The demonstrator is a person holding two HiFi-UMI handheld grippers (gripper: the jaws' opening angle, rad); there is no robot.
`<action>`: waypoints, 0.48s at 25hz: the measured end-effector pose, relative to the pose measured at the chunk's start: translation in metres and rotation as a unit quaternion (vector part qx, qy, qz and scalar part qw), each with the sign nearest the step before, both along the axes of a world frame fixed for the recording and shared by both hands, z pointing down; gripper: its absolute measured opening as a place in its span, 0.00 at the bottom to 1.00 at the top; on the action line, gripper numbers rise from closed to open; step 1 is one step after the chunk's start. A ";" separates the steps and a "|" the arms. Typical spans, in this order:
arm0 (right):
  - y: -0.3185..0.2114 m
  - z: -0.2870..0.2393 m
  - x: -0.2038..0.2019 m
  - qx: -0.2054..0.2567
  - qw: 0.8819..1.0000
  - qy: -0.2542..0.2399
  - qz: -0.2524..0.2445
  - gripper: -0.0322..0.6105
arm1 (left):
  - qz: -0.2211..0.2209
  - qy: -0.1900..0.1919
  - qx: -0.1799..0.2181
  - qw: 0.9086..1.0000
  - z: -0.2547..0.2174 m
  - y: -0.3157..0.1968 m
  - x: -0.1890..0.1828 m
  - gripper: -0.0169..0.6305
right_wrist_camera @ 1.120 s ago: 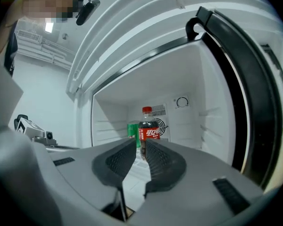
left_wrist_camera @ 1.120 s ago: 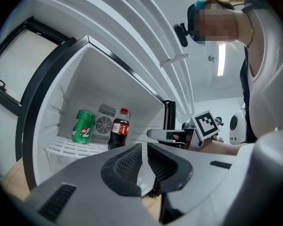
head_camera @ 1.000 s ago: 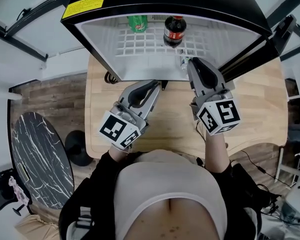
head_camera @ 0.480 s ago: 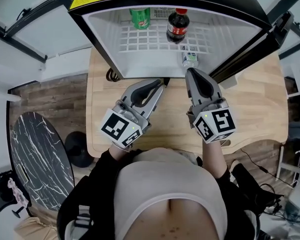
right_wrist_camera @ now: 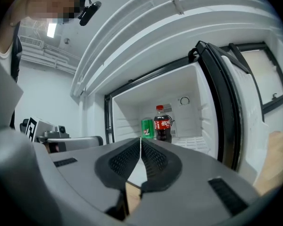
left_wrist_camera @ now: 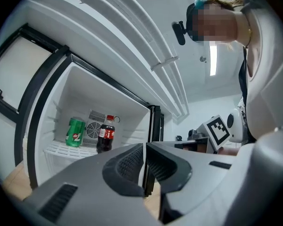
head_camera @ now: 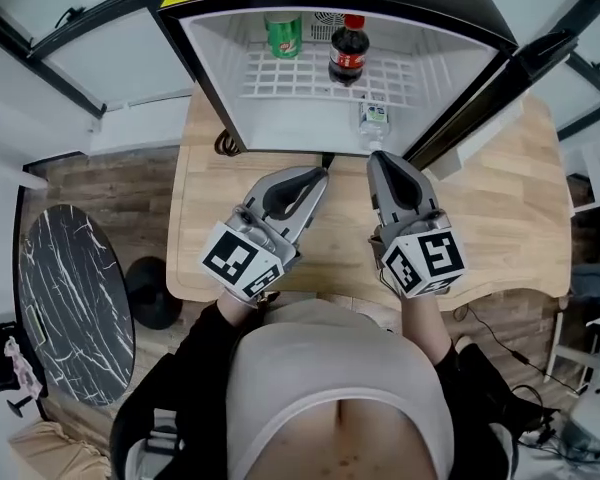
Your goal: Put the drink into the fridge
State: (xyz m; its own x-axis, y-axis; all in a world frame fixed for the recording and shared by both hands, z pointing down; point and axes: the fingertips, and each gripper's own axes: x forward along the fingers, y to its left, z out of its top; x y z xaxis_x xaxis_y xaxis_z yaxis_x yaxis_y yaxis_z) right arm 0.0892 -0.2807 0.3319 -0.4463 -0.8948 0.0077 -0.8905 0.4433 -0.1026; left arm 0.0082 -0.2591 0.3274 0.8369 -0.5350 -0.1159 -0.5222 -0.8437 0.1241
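Open black-and-white mini fridge (head_camera: 215,63) sits at far edge of light wooden surface (head_camera: 510,198). Left claw (head_camera: 318,174) & right claw (head_camera: 378,157) hover nr its front, both closed, empty. Inside, on white wire shelf (head_camera: 300,76): dark cola bottle w/ red cap (head_camera: 349,53) & green can (head_camera: 283,34). Small clear drink bottle (head_camera: 374,120) stands on fridge floor, near right.

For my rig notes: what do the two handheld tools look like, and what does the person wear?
Left tool and right tool match: grey moulded shells tapering to two jaws lined with black ribbed pads. Each carries a white cube with black square markers at its rear. No cables show on them. The person wears a pale top.
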 end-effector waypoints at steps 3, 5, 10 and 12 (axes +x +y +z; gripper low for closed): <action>0.022 0.002 0.004 -0.002 1.000 0.003 -0.014 0.10 | -0.009 -0.003 0.001 1.000 0.000 0.021 0.009 0.06; 0.036 0.001 0.009 -0.002 1.000 0.003 -0.019 0.10 | -0.012 -0.004 0.001 1.000 0.000 0.035 0.016 0.06; 0.073 0.003 0.021 -0.004 1.000 0.000 -0.031 0.10 | -0.018 -0.008 0.008 1.000 -0.001 0.074 0.031 0.04; 0.090 0.004 0.025 -0.003 0.999 -0.003 -0.035 0.10 | -0.020 -0.012 0.011 1.000 0.000 0.091 0.038 0.04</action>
